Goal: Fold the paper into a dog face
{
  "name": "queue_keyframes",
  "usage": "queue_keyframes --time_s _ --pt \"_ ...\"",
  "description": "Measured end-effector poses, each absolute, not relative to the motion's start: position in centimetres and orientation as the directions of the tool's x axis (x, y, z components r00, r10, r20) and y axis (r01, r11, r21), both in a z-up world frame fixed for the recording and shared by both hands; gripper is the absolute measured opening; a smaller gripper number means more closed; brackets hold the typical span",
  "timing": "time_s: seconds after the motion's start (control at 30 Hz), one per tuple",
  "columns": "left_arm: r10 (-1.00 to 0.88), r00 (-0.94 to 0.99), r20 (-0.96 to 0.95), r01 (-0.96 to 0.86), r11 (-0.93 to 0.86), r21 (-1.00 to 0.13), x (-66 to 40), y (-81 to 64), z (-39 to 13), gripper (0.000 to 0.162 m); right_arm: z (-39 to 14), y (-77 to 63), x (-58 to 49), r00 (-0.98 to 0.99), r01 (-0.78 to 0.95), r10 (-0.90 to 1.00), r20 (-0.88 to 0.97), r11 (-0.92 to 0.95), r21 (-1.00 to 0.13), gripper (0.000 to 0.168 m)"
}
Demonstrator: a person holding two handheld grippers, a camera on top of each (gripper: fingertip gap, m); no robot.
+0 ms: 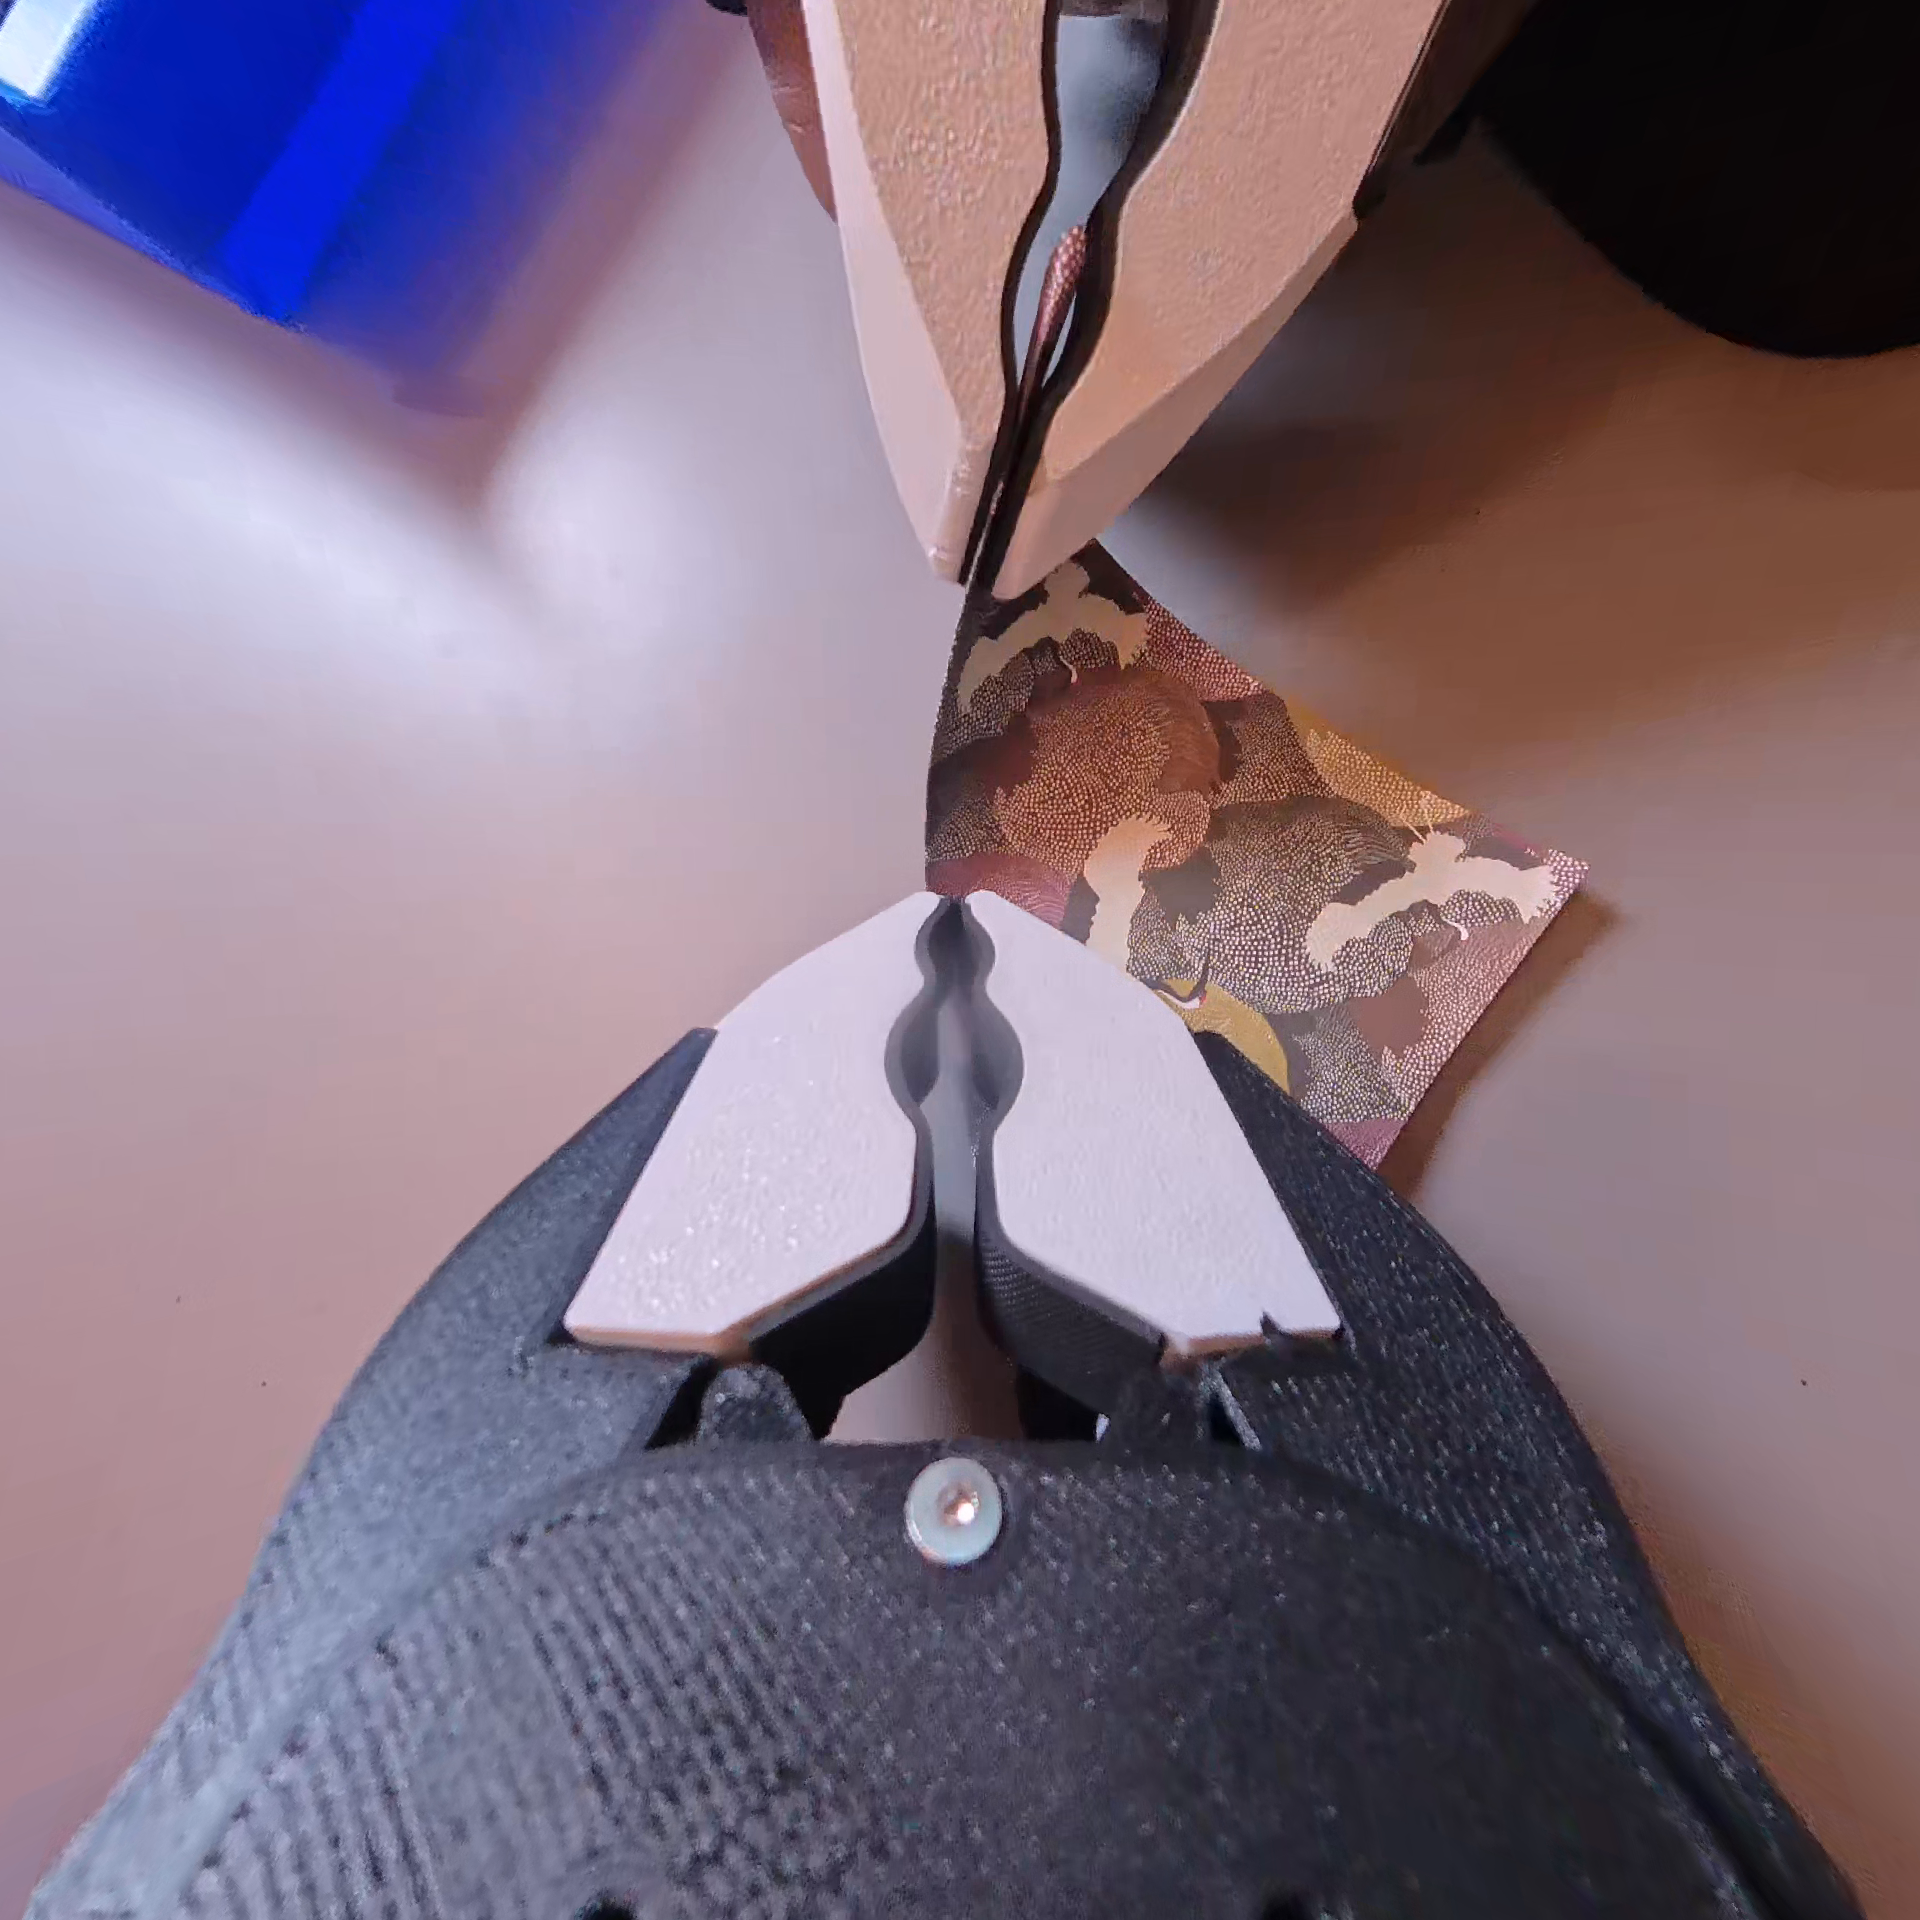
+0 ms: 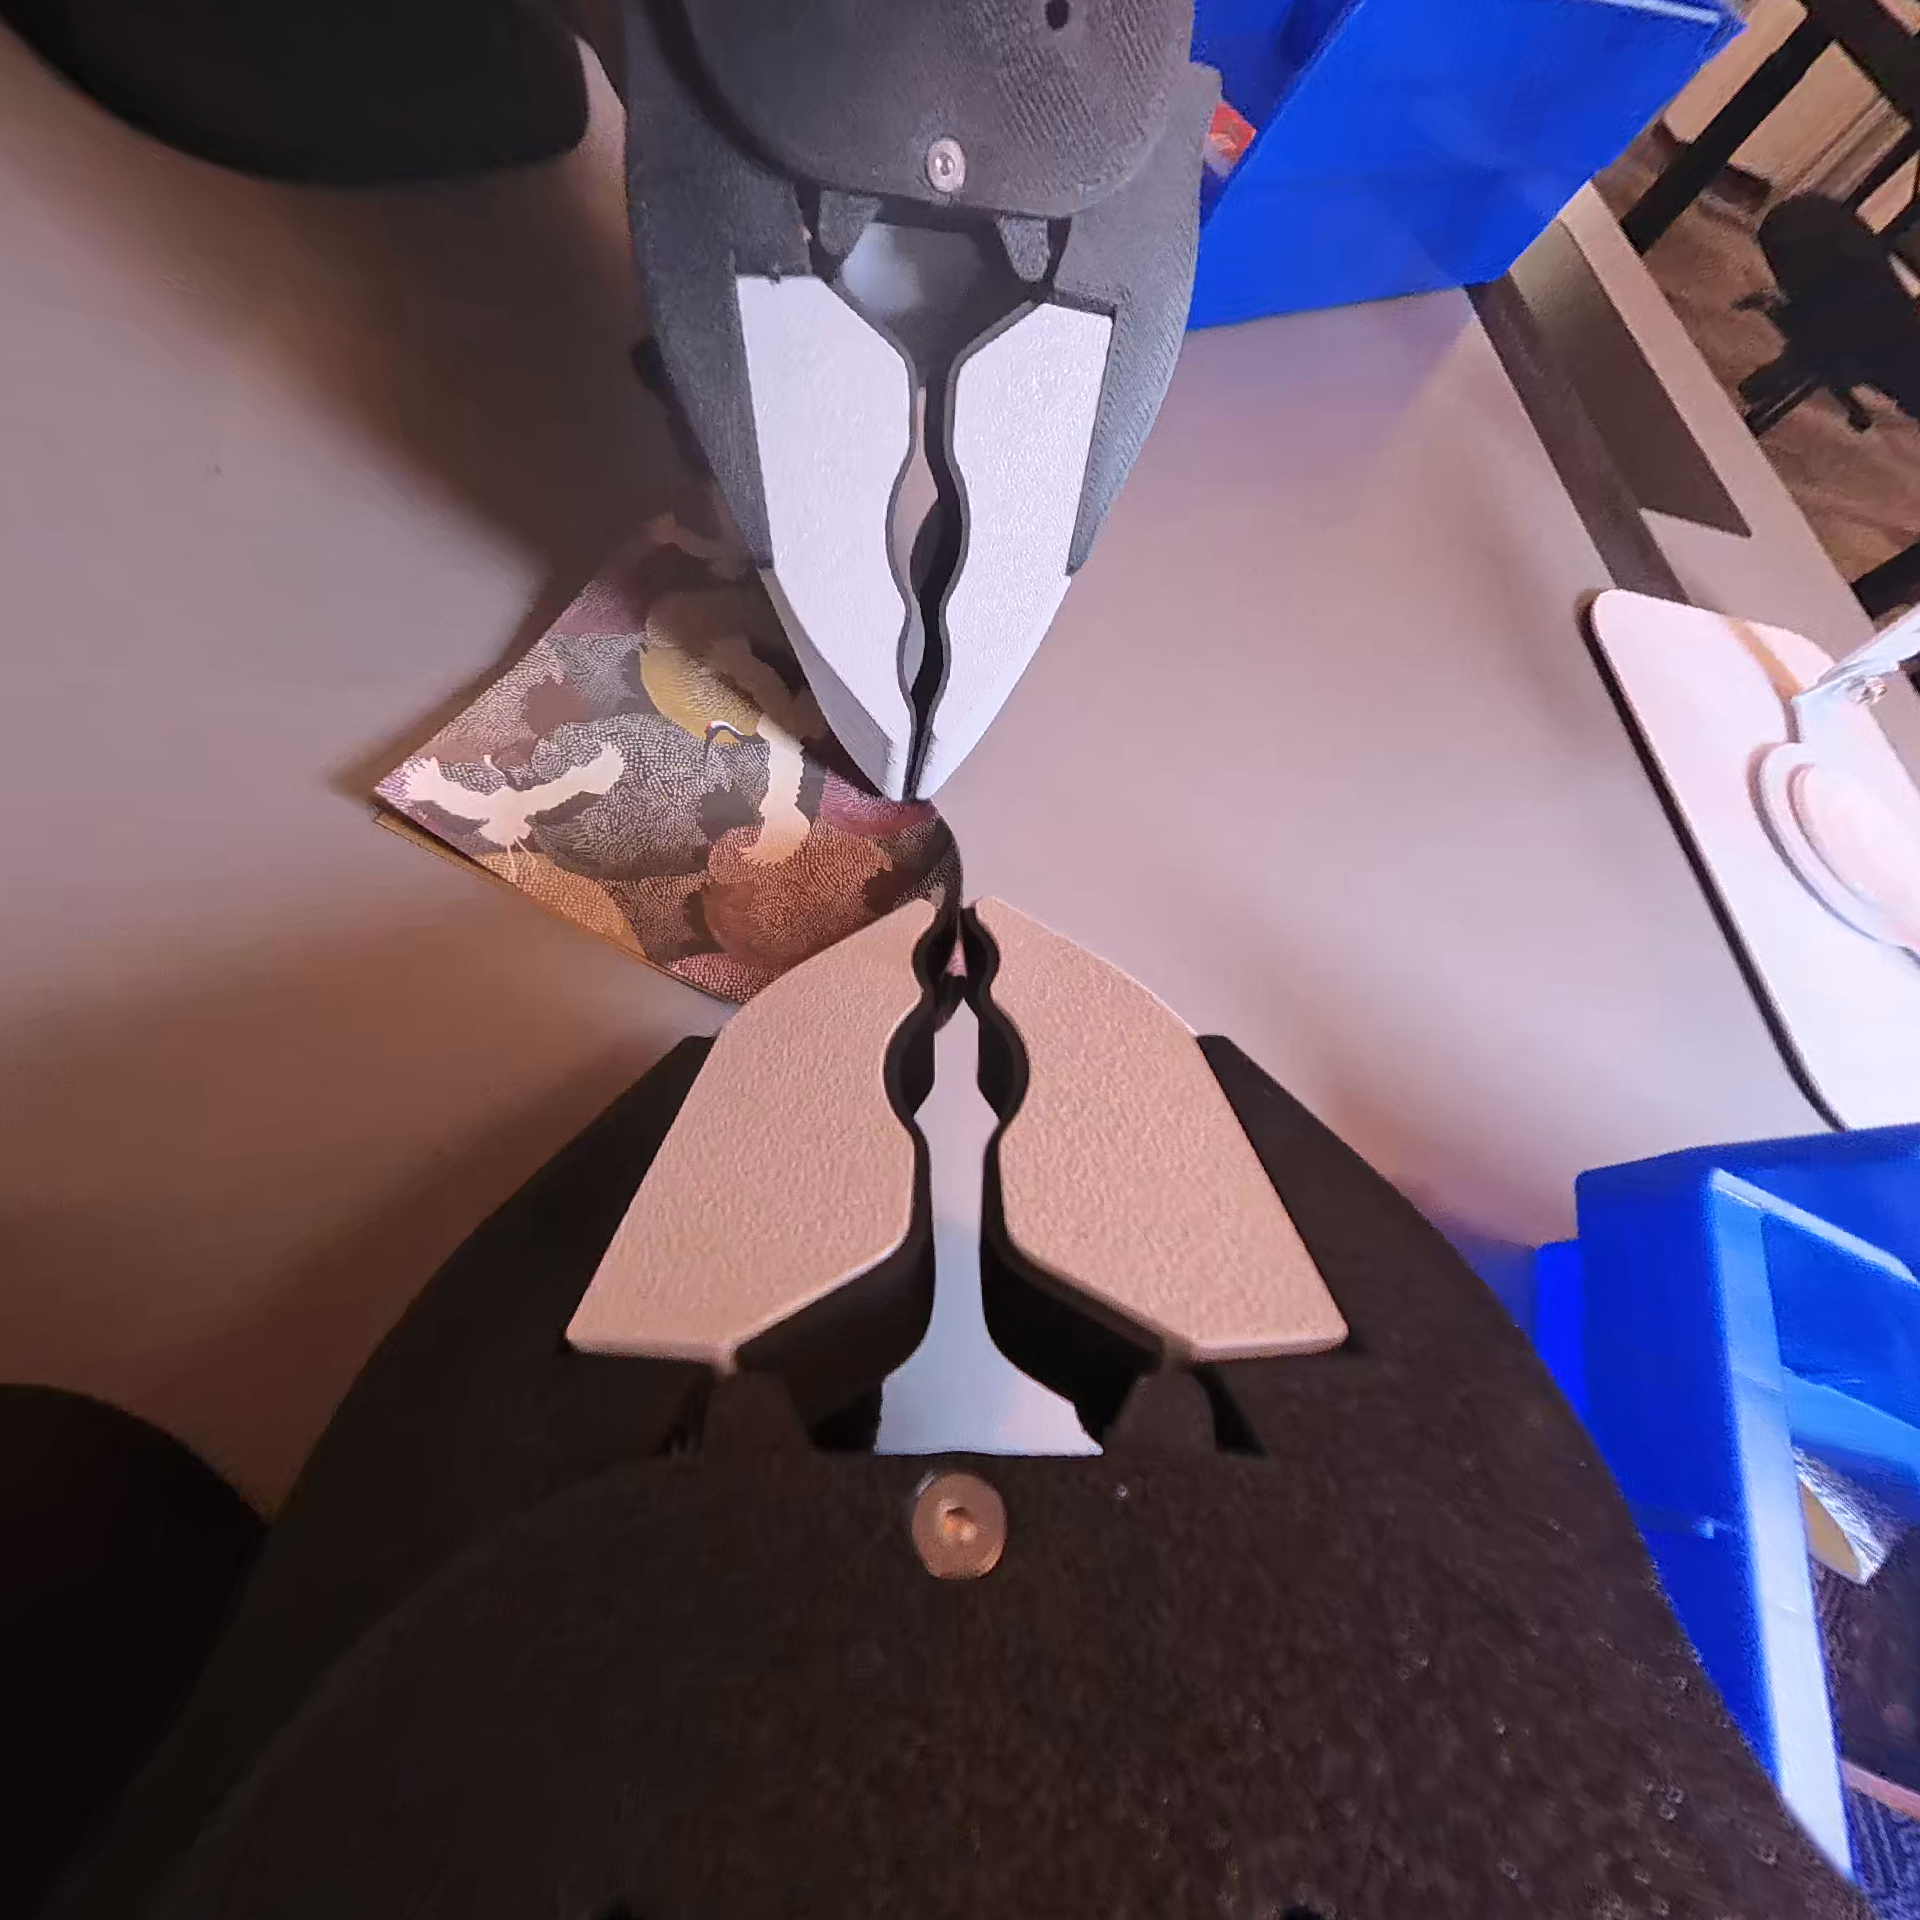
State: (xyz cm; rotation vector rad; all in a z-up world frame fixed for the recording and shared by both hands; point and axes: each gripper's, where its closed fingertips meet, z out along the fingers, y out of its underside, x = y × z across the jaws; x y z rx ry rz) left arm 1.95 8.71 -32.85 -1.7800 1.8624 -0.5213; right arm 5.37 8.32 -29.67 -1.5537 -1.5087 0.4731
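Pinching 1 patterned paper (image 1: 1226,831), 2 grippers, left gripper (image 1: 954,909) and right gripper (image 2: 951,914), clench jaws on it.

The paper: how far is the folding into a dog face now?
Done: the patterned paper already looks folded, a second layer showing under its edge. In hand: the left claw and right claw each pinch one end of its raised edge, both shut. Left: no ears or face shape visible yet.

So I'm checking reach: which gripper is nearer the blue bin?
Left. The left gripper reaches out from beside the blue bin; the right gripper faces it across the paper.
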Motion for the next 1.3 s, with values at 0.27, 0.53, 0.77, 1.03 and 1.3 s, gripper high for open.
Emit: queue_keyframes --time_s 0.27,0.53,0.77,1.03,1.3 --pt "-0.999 0.012 -0.043 -0.788 0.017 -0.616 2.5 8.5 -32.5 0.000 -30.9 8.0 5.4 0.134 0.657 0.913 0.384 0.209 -0.725 0.000" --pt "-0.999 -0.022 -0.043 -0.800 0.044 -0.598 3.3 7.7 -32.9 0.000 -31.3 7.4 5.6 0.049 0.699 0.860 0.508 0.334 -0.632 0.000" --pt "-0.995 -0.024 -0.098 -0.811 0.077 -0.581 3.4 7.7 -32.9 0.000 -31.5 5.5 5.4 -0.049 0.682 0.848 0.528 0.414 -0.603 0.000" --pt "-0.995 0.036 -0.088 -0.808 0.022 -0.589 3.5 7.7 -32.9 0.000 -31.9 4.7 4.8 -0.052 0.744 0.866 0.497 0.366 -0.559 0.000" --pt "-0.994 -0.009 -0.106 -0.803 0.070 -0.592 3.2 7.1 -32.8 0.000 -31.0 6.4 5.9 0.098 0.761 0.891 0.444 0.221 -0.610 0.000"
